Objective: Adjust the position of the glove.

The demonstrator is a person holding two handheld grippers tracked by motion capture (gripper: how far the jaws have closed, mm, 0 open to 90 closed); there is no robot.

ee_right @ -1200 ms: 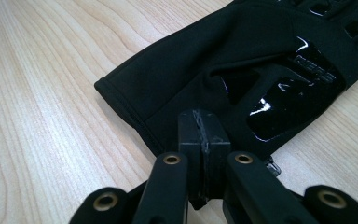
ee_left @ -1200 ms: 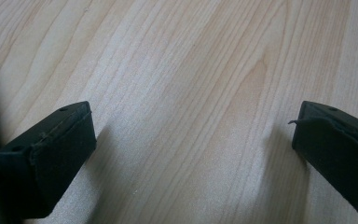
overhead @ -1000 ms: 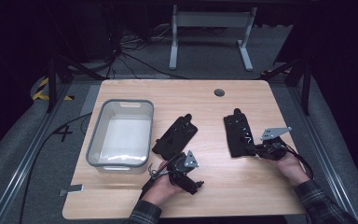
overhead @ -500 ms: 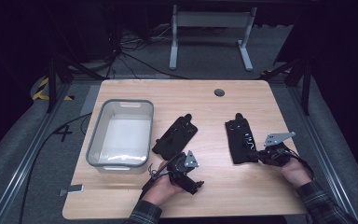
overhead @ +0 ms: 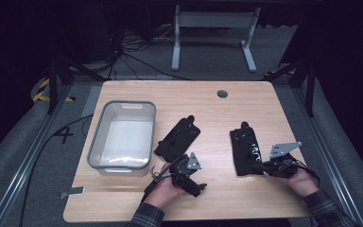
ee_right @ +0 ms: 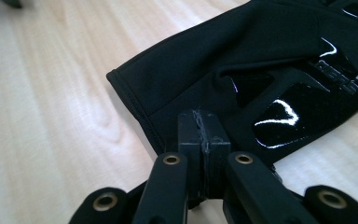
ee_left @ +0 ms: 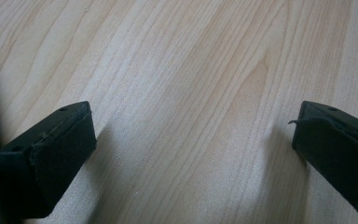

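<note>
Two black gloves lie on the wooden table. One glove rests at the centre, just beyond my left gripper. That gripper hovers low over bare wood with its jaws wide apart and nothing between them. The other glove lies to the right, fingers pointing away. My right gripper is shut on its cuff edge; close up, the glove shows glossy printed patches, and the right gripper has its pads pressed together over the hem.
A grey plastic bin with a pale inside stands at the table's left. A round cable hole sits near the far edge. Beyond the table stands a metal frame on the dark floor.
My right gripper has drawn back toward the near edge, and the right glove has slid with it. The left gripper and the centre glove have stayed put.
</note>
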